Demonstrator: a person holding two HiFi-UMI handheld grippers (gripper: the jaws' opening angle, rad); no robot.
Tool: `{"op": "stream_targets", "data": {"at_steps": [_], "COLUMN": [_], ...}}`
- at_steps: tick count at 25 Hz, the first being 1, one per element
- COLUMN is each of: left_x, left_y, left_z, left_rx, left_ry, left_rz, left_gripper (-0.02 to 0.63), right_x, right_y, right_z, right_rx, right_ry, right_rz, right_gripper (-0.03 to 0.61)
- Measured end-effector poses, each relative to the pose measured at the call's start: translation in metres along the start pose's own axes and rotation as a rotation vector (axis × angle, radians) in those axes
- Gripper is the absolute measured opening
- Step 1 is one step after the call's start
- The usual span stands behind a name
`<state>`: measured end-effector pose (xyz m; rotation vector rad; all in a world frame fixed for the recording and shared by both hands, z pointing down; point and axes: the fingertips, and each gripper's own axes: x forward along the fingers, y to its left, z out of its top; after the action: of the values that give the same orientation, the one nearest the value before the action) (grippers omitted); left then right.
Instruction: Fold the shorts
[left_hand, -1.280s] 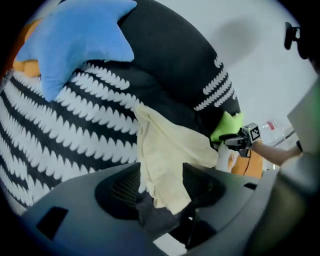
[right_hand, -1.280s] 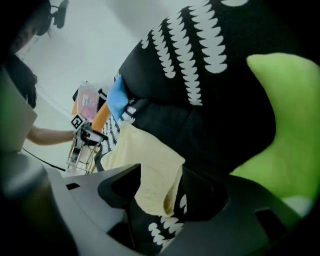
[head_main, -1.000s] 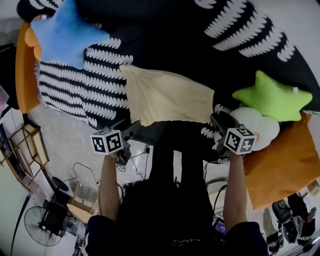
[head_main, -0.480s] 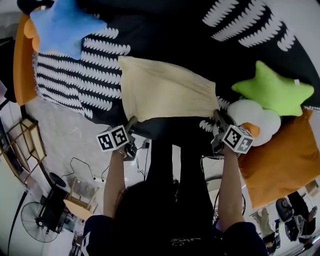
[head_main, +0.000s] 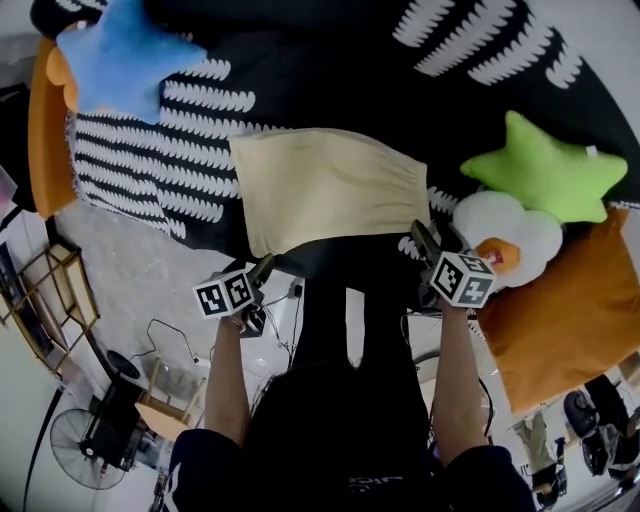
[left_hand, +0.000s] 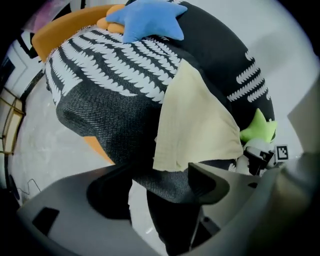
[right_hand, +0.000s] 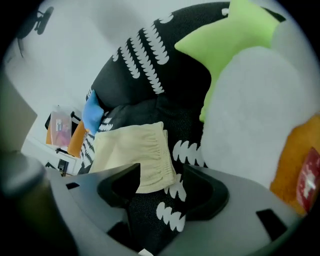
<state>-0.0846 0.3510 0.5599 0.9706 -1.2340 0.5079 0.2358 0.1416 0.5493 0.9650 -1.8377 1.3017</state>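
Note:
The cream shorts (head_main: 325, 185) lie spread flat on the black blanket with white marks (head_main: 150, 165), close to the bed's near edge. My left gripper (head_main: 262, 268) hangs just off the near left corner of the shorts (left_hand: 197, 125); its jaws have just been opening and stand open (left_hand: 160, 185) with only the bed edge beyond them. My right gripper (head_main: 420, 235) is at the near right corner. Its jaws have just been opening too, and they stand open (right_hand: 160, 192) with the elastic waistband corner of the shorts (right_hand: 155, 172) lying between them, unpressed.
A blue star pillow (head_main: 120, 55) sits at the far left and a green star pillow (head_main: 540, 170) at the right. Beside my right gripper are a white cloud pillow (head_main: 505, 235) and an orange cushion (head_main: 570, 320). Cables and a fan (head_main: 75, 445) are on the floor.
The shorts were drawn toward the near edge and now lie flatter and squarer. Both grippers have let go of the near corners, and the left one has dropped back toward the person.

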Motion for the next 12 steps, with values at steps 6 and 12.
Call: {"op": "stream_targets", "data": {"at_steps": [6,12], "left_x": [-0.04,-0.039], "left_y": [-0.013,-0.149], "left_z": [0.036,0.119], "left_rx": [0.254,0.633], "left_ry": [-0.032,-0.081], "left_rz": [0.048,-0.191], "left_gripper": [0.347,0.346], "right_x": [-0.012,-0.017], "right_y": [0.014,0.007], "right_z": [-0.006,-0.012], "right_rx": [0.107,0.32], "right_ry": [-0.072,-0.187], "right_rz": [-0.032,-0.018], "right_gripper": [0.256,0.2]}}
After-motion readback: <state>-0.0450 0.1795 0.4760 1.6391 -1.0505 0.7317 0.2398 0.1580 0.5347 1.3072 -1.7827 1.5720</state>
